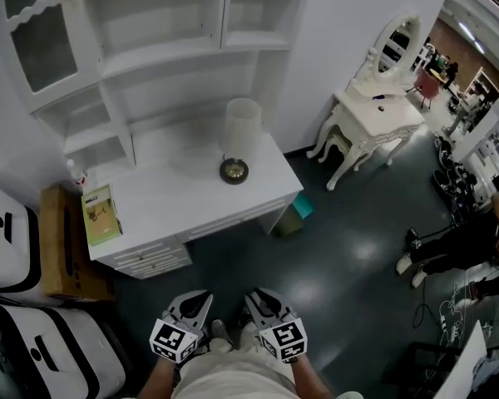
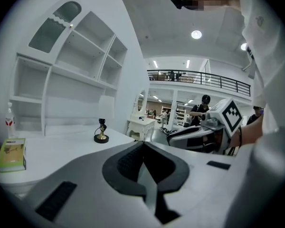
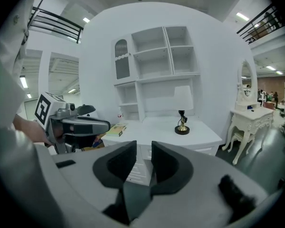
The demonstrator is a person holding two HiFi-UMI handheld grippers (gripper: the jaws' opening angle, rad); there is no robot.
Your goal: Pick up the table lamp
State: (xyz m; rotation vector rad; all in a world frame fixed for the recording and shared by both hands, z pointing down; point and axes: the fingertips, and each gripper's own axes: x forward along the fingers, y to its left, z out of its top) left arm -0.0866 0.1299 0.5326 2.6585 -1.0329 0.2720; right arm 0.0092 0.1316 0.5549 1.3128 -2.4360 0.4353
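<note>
A bright showroom, with a white table under white wall shelves. The lamp stands upright near the table's back right, with a pale shade, thin stem and round dark base, well apart from both grippers. The left gripper has its jaws pressed together and the right gripper has its jaws slightly spread – both empty. The best approach is probably to spread the jaws wider, pinch the stem squarely below the shade and lift straight up – the shade may tip it.
</note>
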